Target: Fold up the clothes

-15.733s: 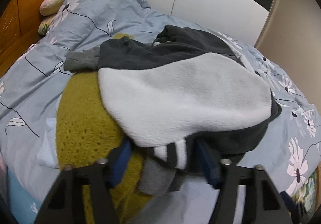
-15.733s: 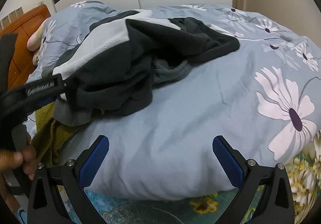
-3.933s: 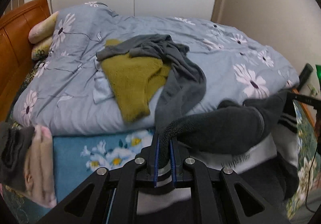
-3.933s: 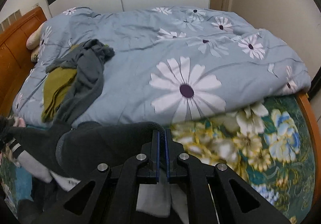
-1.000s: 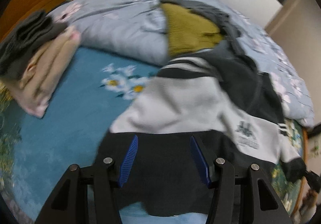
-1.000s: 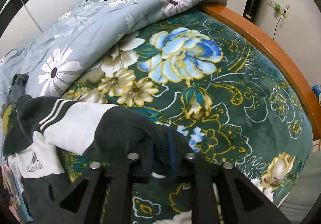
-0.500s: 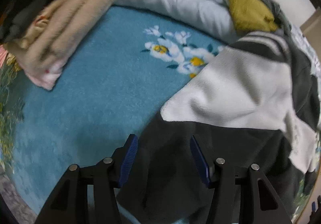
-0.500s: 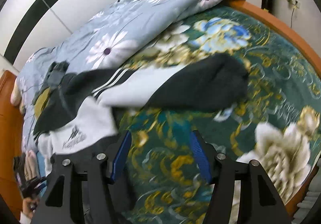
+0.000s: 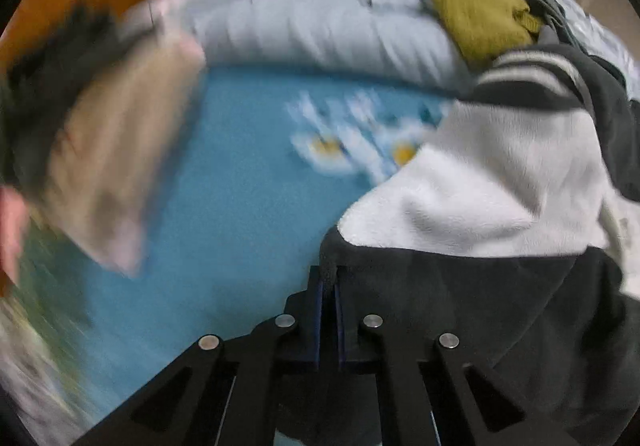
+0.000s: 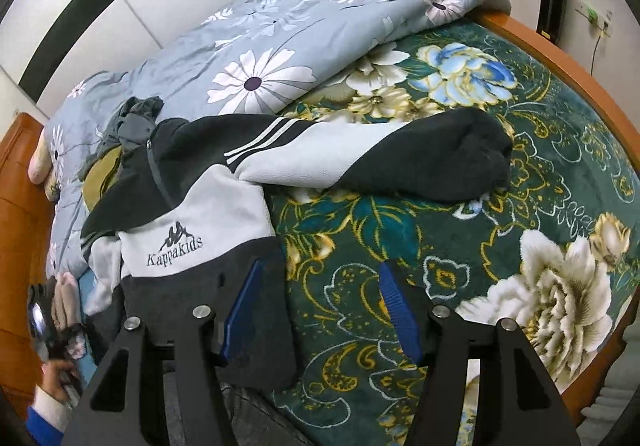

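Observation:
A black and white fleece jacket (image 10: 208,222) lies spread on the bed, one sleeve (image 10: 400,162) stretched to the right over the green floral blanket. In the left wrist view its white panel (image 9: 480,190) and dark hem (image 9: 460,306) fill the right side. My left gripper (image 9: 329,282) is shut on the jacket's dark hem corner. My right gripper (image 10: 320,310) is open above the blanket, its left finger (image 10: 244,306) over the jacket's lower right hem, nothing between the fingers.
A mustard knit (image 9: 472,6) and a grey garment (image 10: 136,118) lie on the grey flowered duvet (image 10: 280,46). A stack of folded clothes (image 9: 100,150) sits at left on the teal blanket (image 9: 240,226). The wooden bed frame (image 10: 560,70) curves along the right.
My left gripper has closed on the jacket's hem corner; half a second ago it was open. The right gripper stays open and has shifted closer over the jacket's lower hem. The left view is motion-blurred.

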The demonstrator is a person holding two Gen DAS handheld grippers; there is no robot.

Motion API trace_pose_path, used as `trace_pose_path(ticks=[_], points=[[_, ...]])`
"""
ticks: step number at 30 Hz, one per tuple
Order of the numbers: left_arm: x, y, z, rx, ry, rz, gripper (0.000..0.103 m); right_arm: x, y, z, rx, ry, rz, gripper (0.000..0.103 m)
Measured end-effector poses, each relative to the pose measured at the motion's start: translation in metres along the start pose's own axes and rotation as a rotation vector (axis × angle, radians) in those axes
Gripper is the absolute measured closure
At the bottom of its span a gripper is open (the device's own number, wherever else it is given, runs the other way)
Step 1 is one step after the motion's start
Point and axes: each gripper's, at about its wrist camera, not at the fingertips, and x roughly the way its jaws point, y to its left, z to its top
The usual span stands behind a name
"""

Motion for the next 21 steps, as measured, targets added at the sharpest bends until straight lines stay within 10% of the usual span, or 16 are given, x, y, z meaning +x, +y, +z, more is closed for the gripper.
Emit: trace_pose_path(ticks=[9,18,21], points=[[0.01,0.048,0.067,0.127,-0.061,0.259,0.098,-0.004,0.004,-0.007,0.005,0.02,-0.027,0.041],[0.013,0.026,0.065,0.14,-0.026,0.11,0.09,0.006,0.005,-0.025,0.001,0.076,-0.025,0.041],[0.001,0.018,0.054,0.114,-0.033,0.017,0.065,0.022,0.003,-0.034,0.012,0.116,-0.007,0.041]])
